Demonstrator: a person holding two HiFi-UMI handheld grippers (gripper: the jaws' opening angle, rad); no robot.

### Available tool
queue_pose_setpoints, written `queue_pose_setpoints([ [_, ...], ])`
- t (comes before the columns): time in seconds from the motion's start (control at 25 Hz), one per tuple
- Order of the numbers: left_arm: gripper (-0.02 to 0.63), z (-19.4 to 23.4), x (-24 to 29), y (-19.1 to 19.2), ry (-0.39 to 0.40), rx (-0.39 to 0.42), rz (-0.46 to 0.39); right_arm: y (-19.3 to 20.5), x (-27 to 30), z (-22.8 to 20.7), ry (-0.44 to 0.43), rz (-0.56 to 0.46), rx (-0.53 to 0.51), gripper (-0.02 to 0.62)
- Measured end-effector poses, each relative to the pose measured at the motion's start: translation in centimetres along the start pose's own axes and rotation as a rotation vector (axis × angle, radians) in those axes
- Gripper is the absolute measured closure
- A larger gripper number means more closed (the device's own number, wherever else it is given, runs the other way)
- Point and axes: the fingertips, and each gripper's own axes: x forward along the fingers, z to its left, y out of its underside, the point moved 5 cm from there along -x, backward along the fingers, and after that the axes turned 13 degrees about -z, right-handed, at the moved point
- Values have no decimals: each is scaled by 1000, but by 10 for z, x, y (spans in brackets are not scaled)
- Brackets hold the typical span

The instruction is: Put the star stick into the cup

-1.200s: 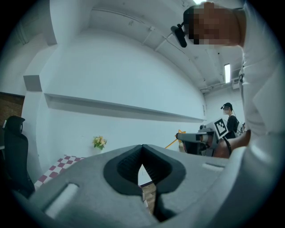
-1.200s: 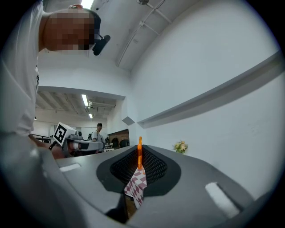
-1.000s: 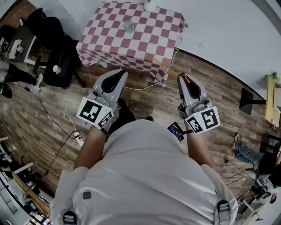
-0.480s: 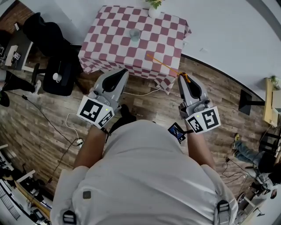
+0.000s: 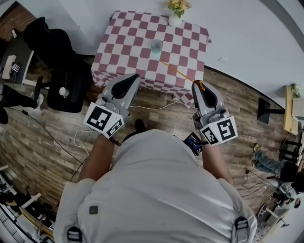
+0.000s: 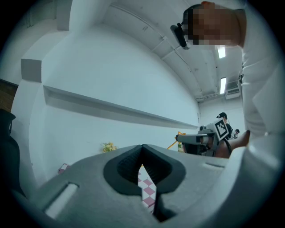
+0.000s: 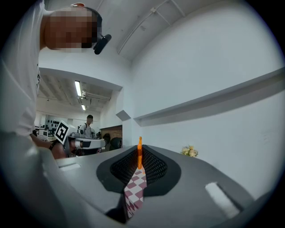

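A clear cup (image 5: pixel 156 46) stands on the red-and-white checked table (image 5: pixel 128 38) ahead of me. My right gripper (image 5: pixel 200 86) is shut on the orange star stick (image 5: pixel 178 72), which slants up and left over the table's near right corner, short of the cup. In the right gripper view the stick (image 7: pixel 139 153) pokes up between the jaws of the right gripper (image 7: pixel 139 171). My left gripper (image 5: pixel 129 79) is shut and empty at the table's near edge. In the left gripper view the left gripper (image 6: pixel 143 173) shows only a thin slit, and the stick's yellow star (image 6: pixel 179 133) is seen off to the right.
A small vase of flowers (image 5: pixel 175 9) stands at the table's far edge by the white wall. A black chair (image 5: pixel 54 40) is left of the table. Cables (image 5: pixel 152 105) lie on the wooden floor. A person (image 7: pixel 89 127) stands far back in the room.
The table and cup have come closer and lower in the head view. Both grippers keep their pose, and the stick's tip now reaches over the table's corner.
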Motion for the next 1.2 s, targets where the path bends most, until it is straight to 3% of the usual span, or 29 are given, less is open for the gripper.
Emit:
queue_pose_setpoints([
  [0.52, 604, 80, -45, -9, -15, -12, -11, 26, 74, 54, -19, 13, -4, 566],
  [1.2, 604, 125, -36, -6, -97, 10, 8, 56, 134, 23, -69, 17, 47, 566],
])
